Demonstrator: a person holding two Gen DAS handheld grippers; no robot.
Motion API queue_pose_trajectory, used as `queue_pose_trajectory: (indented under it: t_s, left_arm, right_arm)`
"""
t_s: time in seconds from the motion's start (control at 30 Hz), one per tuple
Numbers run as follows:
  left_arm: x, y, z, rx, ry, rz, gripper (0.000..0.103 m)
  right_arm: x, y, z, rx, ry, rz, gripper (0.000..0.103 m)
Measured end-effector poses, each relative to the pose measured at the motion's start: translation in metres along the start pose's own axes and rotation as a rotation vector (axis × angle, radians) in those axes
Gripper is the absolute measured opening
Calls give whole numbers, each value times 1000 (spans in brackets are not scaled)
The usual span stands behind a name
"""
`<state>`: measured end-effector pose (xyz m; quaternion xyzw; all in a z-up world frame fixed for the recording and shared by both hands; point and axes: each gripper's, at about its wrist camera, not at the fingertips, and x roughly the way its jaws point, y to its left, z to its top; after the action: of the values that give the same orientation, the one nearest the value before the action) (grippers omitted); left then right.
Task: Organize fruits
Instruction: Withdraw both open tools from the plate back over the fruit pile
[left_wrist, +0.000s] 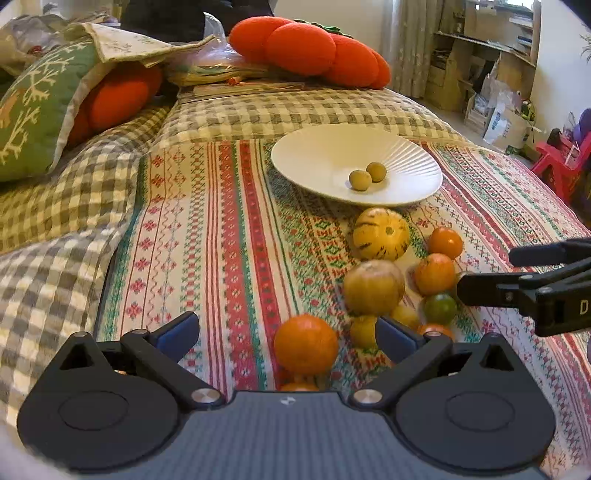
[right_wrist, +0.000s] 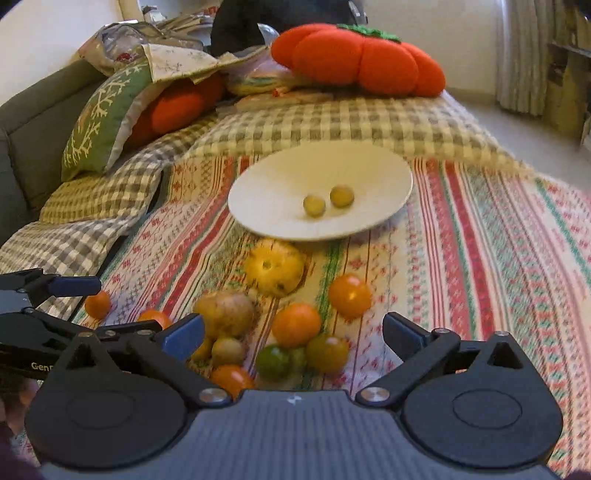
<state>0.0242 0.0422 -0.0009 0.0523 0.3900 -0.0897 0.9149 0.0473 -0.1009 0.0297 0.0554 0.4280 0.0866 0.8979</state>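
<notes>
Both tongs are wide open with nothing in them. Fruits (right_wrist: 295, 325) crowd the cloth right in front of them. The white plate (right_wrist: 280, 221) behind has room around two small fruits (right_wrist: 327, 201).

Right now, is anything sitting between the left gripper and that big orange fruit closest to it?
Nothing visible. The left gripper is open and empty, and the orange fruit lies on the striped cloth just ahead of its fingertips, with only bare cloth around that gap.

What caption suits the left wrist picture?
Open left gripper hovers over scattered fruit; white plate holds two small fruits.
</notes>
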Motion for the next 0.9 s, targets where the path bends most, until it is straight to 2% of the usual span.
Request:
queue_pose_trajectory:
  t_s: [0.37,0.53,0.67,0.9]
  left_arm:
    - [-2,8,-28,-5,14,-42,90]
    - [-2,11,-33,-1,36,-80,86]
    - [-1,10,-36,11,58,-104,72]
    - [4,11,-39,9,93,-126,64]
  right_arm:
    - [3,6,-32,-70,52,84,102]
    - [7,17,-44,-130,81,109,100]
    - [9,20,-49,-143,85,105,98]
    - [13,24,-51,-167,61,94,96]
